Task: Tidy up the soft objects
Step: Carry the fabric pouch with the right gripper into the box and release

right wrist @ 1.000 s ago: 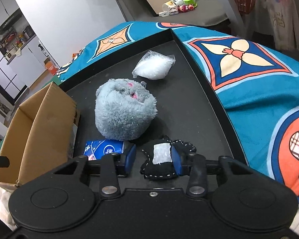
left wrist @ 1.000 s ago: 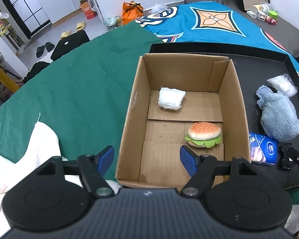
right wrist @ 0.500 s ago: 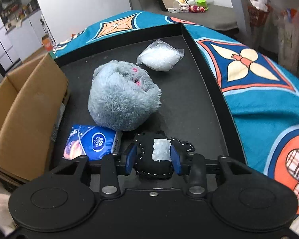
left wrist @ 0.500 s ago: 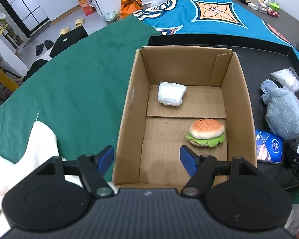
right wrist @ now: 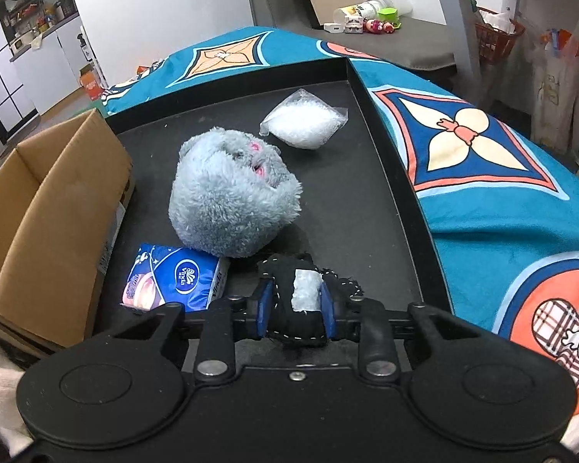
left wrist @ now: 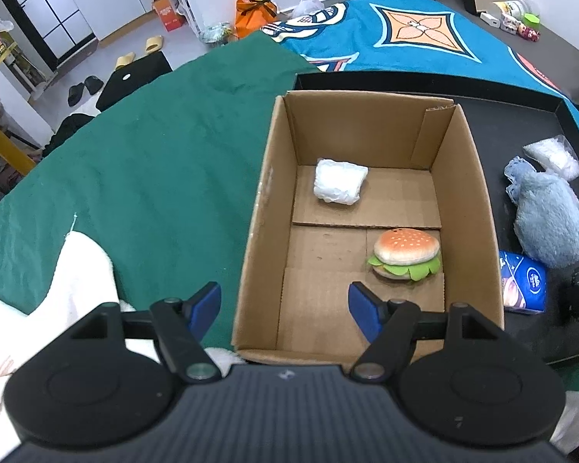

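My right gripper (right wrist: 294,305) is shut on a black stitched soft toy (right wrist: 303,295) with a pale patch, held just above the black tray (right wrist: 351,208). On the tray lie a grey plush (right wrist: 231,196), a blue tissue pack (right wrist: 177,283) and a clear bag of white stuffing (right wrist: 303,125). My left gripper (left wrist: 283,305) is open and empty over the near edge of a cardboard box (left wrist: 478,193). In the box lie a plush burger (left wrist: 407,252) and a white soft packet (left wrist: 339,187).
The box also shows at the left of the right wrist view (right wrist: 54,208). A green cloth (left wrist: 143,177) covers the table left of the box, a blue patterned cloth (right wrist: 494,177) right of the tray. White fabric (left wrist: 73,274) lies near my left gripper.
My right gripper has closed tighter on the black toy and lifted it slightly. The left gripper has shifted a little; the box sits more centred in its view.
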Demonstrator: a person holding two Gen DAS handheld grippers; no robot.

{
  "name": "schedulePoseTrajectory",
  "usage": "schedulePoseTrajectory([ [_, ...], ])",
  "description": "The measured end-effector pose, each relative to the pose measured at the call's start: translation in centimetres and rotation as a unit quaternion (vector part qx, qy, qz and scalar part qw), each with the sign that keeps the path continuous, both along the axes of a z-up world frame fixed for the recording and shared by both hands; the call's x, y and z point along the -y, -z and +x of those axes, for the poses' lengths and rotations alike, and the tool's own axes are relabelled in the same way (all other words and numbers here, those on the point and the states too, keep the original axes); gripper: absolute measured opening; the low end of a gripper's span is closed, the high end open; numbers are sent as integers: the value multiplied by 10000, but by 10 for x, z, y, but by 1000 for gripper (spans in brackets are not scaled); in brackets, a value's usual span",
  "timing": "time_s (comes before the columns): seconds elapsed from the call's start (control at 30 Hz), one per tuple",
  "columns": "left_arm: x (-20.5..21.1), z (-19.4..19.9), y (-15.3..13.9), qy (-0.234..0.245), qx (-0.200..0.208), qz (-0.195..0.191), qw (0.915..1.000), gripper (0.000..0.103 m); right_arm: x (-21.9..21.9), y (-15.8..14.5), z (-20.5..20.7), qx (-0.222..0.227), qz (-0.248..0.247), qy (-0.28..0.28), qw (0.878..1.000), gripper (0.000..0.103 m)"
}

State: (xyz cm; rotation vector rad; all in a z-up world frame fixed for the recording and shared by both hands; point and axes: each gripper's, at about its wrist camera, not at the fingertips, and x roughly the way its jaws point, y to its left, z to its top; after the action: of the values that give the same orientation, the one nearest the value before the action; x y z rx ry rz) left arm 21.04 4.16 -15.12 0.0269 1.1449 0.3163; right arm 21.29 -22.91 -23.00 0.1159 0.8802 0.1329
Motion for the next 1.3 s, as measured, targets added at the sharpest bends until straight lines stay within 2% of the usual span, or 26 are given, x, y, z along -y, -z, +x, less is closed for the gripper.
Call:
schedulePoseTrajectory([
  [0.47, -14, -11, -8, -65, 313, -208, 9993, 67, -10, -42, -7, 435, -33, -78, 9990, 26],
  [0.7, -21, -15, -8, -61, 402, -401, 9984, 56, -20, -61, -8, 590, -76, -117, 9982, 26],
  [0.9, -29, -17, -8, -119, 481, -620, 9968, 46, -31, -80, -9, 740, 98, -134, 9971, 26],
  [1.03, -33, -18, -8, -161, 541, -743, 9956, 44, -43, -90, -8, 849, 88, -193, 9962, 26],
  [1.17, -36, -20, -7, -159, 589, -790, 9950, 43, -59, -97, -7, 951, 86, -391, 9947, 26],
  [1.3, -44, -21, -4, -239, 586, -975, 9932, 35, -75, -102, -7, 1049, 98, -592, 9927, 26],
])
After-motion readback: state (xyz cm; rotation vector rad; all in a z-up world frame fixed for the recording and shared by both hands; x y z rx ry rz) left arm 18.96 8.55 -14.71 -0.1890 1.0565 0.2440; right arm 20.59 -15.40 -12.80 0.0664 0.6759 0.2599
